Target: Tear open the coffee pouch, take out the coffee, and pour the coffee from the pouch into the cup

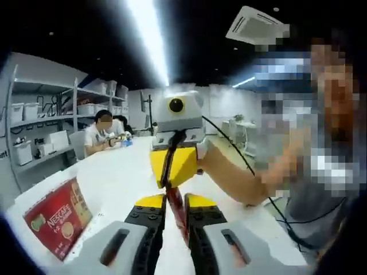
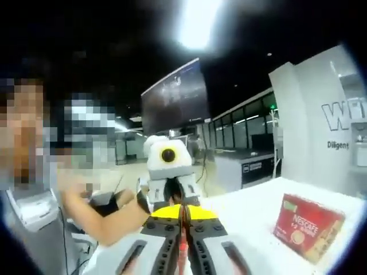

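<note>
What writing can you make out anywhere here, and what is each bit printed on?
"NESCAFE": red coffee box on the white table; its smaller print is too blurred.
"NESCAFE": same box, right gripper view.
"WH", cut off, and "Diligen", cut off: white wall panel.
Shelf bin labels: unreadable.

Most of the thin red coffee pouch [image 1: 176, 201] is hidden between the two grippers' jaws — its print cannot be read. In the right gripper view it is a mere red sliver [image 2: 183, 229], edge-on. The red Nescafé box [image 2: 307, 227] is blurred.
</note>
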The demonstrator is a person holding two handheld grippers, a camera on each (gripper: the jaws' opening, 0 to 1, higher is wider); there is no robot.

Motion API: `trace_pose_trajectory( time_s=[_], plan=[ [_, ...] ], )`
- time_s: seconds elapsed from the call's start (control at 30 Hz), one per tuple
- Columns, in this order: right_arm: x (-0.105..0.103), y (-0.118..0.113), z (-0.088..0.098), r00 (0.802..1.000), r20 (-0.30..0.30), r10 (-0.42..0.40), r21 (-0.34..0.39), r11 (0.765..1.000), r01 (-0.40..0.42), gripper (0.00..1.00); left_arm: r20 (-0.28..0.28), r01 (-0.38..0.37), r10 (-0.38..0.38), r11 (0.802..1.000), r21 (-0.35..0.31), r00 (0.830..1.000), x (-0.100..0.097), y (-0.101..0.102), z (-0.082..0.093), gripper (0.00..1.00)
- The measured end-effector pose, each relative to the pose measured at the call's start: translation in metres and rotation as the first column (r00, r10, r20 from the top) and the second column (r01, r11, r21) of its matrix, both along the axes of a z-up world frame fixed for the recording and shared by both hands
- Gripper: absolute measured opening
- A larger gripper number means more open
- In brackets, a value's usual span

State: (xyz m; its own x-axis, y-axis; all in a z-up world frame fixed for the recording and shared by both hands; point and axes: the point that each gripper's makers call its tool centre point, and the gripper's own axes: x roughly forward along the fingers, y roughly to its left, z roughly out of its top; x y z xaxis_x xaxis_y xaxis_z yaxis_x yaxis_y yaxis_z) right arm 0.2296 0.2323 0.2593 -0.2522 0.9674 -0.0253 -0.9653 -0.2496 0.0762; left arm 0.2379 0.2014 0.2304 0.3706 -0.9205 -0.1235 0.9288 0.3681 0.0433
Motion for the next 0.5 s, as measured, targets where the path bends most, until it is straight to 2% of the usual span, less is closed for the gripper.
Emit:
trace_pose_trajectory(
  time_s=[0.03, 0.07, 0.1, 0.2, 0.23, 0.27, 0.3, 0.33, 0.37, 0.43, 0.47, 0.5],
  plan=[
    [0.0, 0.0, 0.002, 1.0, -0.005, -0.003, 0.008, 1.0, 0.003, 0.03, -0.005, -0.003, 0.003, 1.0, 0.006, 1.0, 0.011, 0.004, -0.001, 0.51],
    [0.0, 0.0, 0.003, 1.0, -0.006, -0.011, 0.017, 1.0, 0.011, 0.03, -0.001, -0.004, 0.004, 1.0, 0.004, 1.0, 0.015, 0.003, -0.001, 0.58],
    [0.003, 0.0, 0.006, 1.0, -0.008, -0.029, 0.031, 0.999, 0.029, 0.03, 0.001, -0.009, 0.009, 1.0, 0.012, 1.0, 0.019, 0.001, -0.001, 0.6],
    [0.007, -0.001, 0.012, 0.999, -0.005, -0.05, 0.061, 0.997, 0.051, 0.03, 0.001, -0.003, 0.003, 0.999, 0.042, 1.0, 0.024, -0.002, -0.007, 0.55],
    [0.009, -0.002, 0.015, 0.998, -0.005, -0.06, 0.077, 0.995, 0.06, 0.03, 0.004, 0.001, -0.002, 0.999, 0.05, 1.0, 0.022, -0.006, -0.009, 0.5],
    [0.009, -0.003, 0.018, 0.998, -0.006, -0.061, 0.088, 0.994, 0.061, 0.03, 0.013, -0.011, 0.011, 0.999, 0.053, 1.0, 0.024, -0.007, -0.009, 0.41],
    [0.009, -0.005, 0.02, 0.998, -0.003, -0.061, 0.101, 0.993, 0.061, 0.03, 0.042, -0.048, 0.045, 0.997, 0.068, 0.998, 0.026, -0.006, -0.009, 0.28],
    [0.009, -0.005, 0.025, 0.997, 0.009, -0.072, 0.131, 0.989, 0.07, 0.03, 0.085, -0.041, 0.034, 0.996, 0.082, 0.996, 0.024, -0.008, -0.008, 0.16],
    [0.007, -0.007, 0.025, 0.998, 0.008, -0.061, 0.126, 0.99, 0.06, 0.03, 0.092, -0.067, 0.062, 0.996, 0.056, 0.994, 0.025, -0.009, -0.005, 0.14],
    [0.006, -0.009, 0.028, 0.998, 0.007, -0.062, 0.14, 0.988, 0.06, 0.03, 0.081, -0.063, 0.059, 0.997, 0.053, 0.995, 0.021, -0.011, -0.004, 0.11],
    [0.008, -0.01, 0.029, 0.998, -0.001, -0.063, 0.142, 0.988, 0.062, 0.03, 0.171, -0.048, 0.031, 0.995, 0.092, 0.985, 0.015, -0.015, -0.001, 0.11],
    [0.008, -0.011, 0.03, 0.998, -0.006, -0.058, 0.144, 0.988, 0.059, 0.03, 0.28, -0.041, 0.001, 0.99, 0.137, 0.96, 0.009, -0.017, 0.001, 0.12]
  ],
)
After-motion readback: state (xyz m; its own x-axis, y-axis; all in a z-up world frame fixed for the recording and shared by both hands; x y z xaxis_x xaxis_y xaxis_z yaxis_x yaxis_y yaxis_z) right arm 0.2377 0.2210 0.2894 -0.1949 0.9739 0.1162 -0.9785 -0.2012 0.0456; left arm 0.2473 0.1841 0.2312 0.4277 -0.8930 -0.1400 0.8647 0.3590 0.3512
